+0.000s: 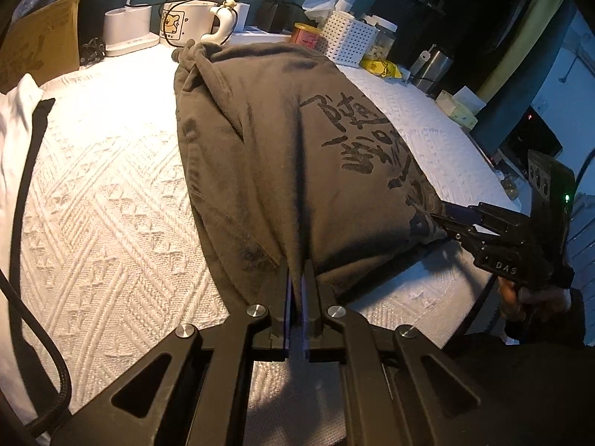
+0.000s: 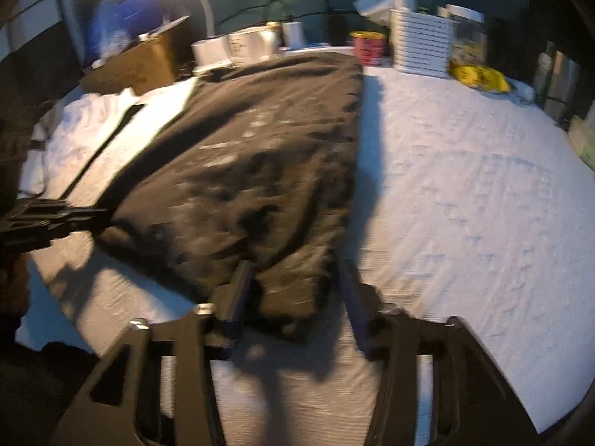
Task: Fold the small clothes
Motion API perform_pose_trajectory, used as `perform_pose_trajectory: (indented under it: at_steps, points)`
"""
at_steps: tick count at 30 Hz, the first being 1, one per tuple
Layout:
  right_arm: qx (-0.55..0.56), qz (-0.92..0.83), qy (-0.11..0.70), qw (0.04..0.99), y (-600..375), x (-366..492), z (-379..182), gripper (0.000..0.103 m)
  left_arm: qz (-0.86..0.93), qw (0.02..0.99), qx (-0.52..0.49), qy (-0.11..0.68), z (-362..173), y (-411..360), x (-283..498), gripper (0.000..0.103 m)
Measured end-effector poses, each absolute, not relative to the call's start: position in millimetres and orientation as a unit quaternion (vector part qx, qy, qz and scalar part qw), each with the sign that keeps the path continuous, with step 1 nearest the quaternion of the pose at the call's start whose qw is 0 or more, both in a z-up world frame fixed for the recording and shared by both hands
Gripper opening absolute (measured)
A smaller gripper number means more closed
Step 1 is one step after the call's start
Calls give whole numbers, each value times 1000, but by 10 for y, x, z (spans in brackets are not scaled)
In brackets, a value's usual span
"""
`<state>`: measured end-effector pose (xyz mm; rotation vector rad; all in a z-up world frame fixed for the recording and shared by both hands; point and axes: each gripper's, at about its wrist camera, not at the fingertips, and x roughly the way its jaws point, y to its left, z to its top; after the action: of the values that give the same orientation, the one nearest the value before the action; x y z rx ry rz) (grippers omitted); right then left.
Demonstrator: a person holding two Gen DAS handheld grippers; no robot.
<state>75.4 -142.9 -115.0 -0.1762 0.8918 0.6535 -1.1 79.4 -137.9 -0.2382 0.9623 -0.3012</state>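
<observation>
A dark grey-brown garment (image 1: 282, 156) with black printed characters lies lengthwise on the white textured cloth (image 1: 111, 193). My left gripper (image 1: 297, 278) is shut on the garment's near edge, with cloth pinched between its pads. My right gripper (image 2: 293, 282) is open, its fingers standing on either side of the garment's (image 2: 241, 156) near right corner. In the left wrist view the right gripper (image 1: 442, 215) sits at that corner on the right. In the right wrist view, which is blurred, the left gripper (image 2: 100, 212) shows at the garment's left corner.
White clothing with a black strap (image 1: 22, 171) lies at the left. Along the back stand a cardboard box (image 1: 37, 48), a white mug (image 1: 186, 22), a red tin (image 1: 306, 33), a white perforated basket (image 1: 349, 41) and a yellow packet (image 1: 383, 67). Cables run behind.
</observation>
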Motion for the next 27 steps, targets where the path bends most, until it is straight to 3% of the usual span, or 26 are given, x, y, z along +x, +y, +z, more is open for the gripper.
perform_pose_trajectory:
  at_steps: [2, 5, 16, 27]
  points:
    - [-84, 309, 416, 851, -1410, 745, -1152, 16, -140, 871, -112, 457, -1380, 782, -26, 3]
    - [-72, 307, 417, 853, -1473, 758, -1140, 10, -131, 875, -105, 455, -1369, 736, -50, 3]
    - [-86, 251, 411, 872, -1927, 569, -936, 8, -181, 859, -84, 472, -1355, 303, -162, 3]
    - [-70, 230, 423, 873, -2051, 221, -1105, 9, -181, 865, -78, 462, -1322, 328, -270, 7]
